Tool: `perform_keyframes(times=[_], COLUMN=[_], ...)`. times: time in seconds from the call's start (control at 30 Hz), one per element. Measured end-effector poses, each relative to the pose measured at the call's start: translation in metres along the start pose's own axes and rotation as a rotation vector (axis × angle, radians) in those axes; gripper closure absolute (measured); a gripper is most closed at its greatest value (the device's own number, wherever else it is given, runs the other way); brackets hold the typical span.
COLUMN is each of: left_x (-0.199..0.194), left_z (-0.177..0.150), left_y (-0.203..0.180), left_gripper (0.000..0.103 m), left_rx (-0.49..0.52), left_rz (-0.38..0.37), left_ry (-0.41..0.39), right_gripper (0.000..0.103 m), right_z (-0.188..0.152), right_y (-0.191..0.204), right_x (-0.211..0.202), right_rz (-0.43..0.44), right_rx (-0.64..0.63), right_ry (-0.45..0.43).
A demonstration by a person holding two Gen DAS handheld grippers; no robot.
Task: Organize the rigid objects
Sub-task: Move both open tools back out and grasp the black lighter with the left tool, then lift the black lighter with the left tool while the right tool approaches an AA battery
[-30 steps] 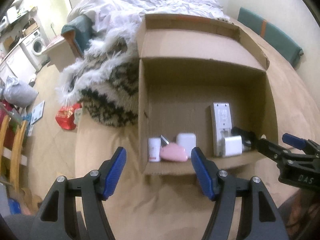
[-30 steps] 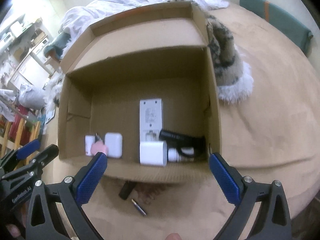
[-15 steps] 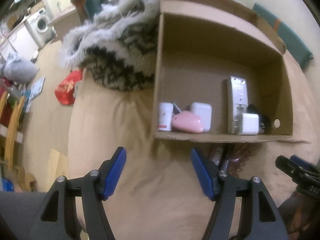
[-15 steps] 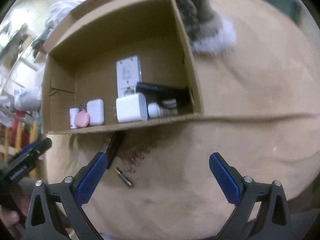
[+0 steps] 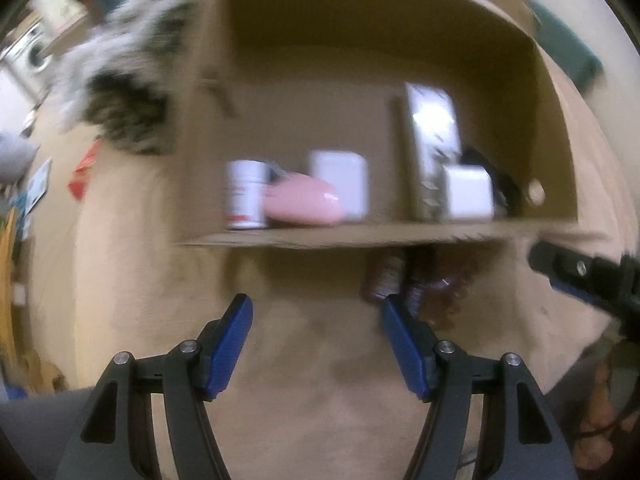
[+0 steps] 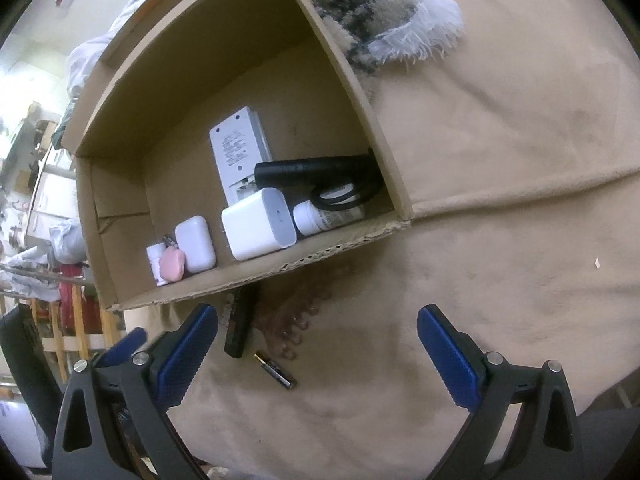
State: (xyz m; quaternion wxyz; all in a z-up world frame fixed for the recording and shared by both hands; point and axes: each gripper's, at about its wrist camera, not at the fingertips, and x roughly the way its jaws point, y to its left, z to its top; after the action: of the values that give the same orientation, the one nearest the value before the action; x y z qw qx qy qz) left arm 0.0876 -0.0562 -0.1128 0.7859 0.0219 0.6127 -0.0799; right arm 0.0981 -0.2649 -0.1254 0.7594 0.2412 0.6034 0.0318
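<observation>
Here the right gripper point(image 6: 316, 336) hangs with its blue fingers spread wide and nothing between them, just short of the near wall of the cardboard box point(image 6: 344, 240). Straight ahead of it, inside the box, a white charger cube point(image 6: 260, 224) sits against that wall, with a white bottle point(image 6: 320, 216) lying to its right, a black tool point(image 6: 316, 170) beyond that, and a flat white adapter point(image 6: 238, 152) further back. Ahead and to the left lie a white earbud case point(image 6: 195, 244), a pink case point(image 6: 173, 265) and a small white tube point(image 6: 154, 254). Between the fingers and the box, on the tan blanket point(image 6: 500, 240), rest a battery point(image 6: 275, 370), a dark bar point(image 6: 238, 326) and a brown spiral hair tie point(image 6: 296, 312). The left gripper point(image 5: 316, 326) is likewise wide and empty, facing the same box wall; its view is blurred.
</observation>
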Motion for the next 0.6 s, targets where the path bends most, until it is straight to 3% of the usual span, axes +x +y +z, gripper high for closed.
perform_keyframes(times=[0.13, 0.27, 0.37, 0.6], left_x=[0.02, 0.034, 0.041, 0.029], left_z=[-0.002, -0.001, -0.001, -0.013], left_y=[-0.029, -0.042, -0.042, -0.026], left_gripper=[0.043, 0.06, 0.083, 0.087], left_rx=[0.086, 0.123, 0.121, 0.081], left_rz=[-0.041, -0.072, -0.077, -0.122], left_ry=[0.04, 0.07, 0.091, 0.125], right_gripper=[0.0, 0.0, 0.0, 0.0], right_z=[0.002, 0.003, 0.004, 0.003], right_y=[0.0, -0.003, -0.005, -0.002], right_x=[0.005, 0.004, 0.005, 0.008], right_rz=[0.0, 0.0, 0.001, 0.005], right_rx=[0.001, 0.008, 0.02, 0.006], right_ry=[0.014, 0.011, 0.015, 0.032])
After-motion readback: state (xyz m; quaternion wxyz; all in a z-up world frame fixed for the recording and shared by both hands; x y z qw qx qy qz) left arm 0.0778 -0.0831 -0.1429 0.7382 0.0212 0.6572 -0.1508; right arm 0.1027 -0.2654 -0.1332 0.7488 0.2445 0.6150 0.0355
